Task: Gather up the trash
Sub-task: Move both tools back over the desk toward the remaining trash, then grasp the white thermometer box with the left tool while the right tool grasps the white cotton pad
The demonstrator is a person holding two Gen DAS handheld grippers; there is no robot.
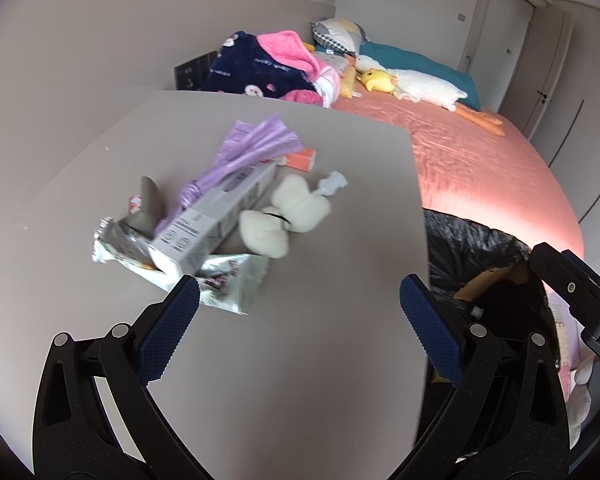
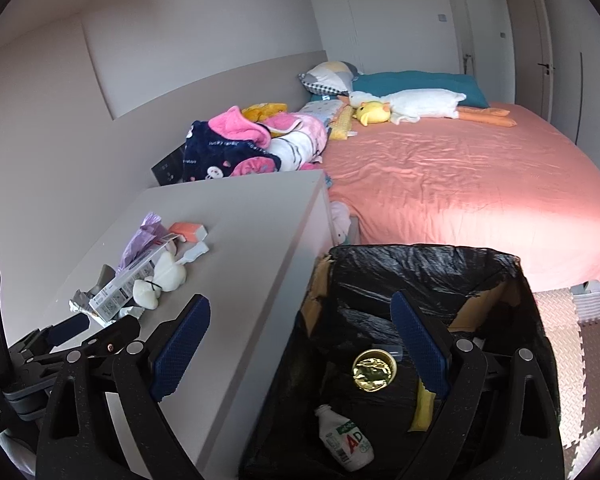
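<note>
Left gripper [image 1: 300, 292] hovered over the tabletop [image 1: 300, 360], jaws wide apart and empty, just short of the foil wrapper [image 1: 236, 280] and grey box [image 1: 216, 220] in the trash pile. Right gripper [image 2: 300, 316] hung over the bin [image 2: 420, 264], jaws also wide and empty; bottle [image 2: 346, 442] already inside. Judged step: reaching for another piece. Next move calls for closing on the wrapper's near edge.

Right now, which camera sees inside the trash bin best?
The right wrist view: it looks down into the trash bin, showing a white bottle and gold lid. The left wrist view catches only its black-lined edge beside the table.
</note>
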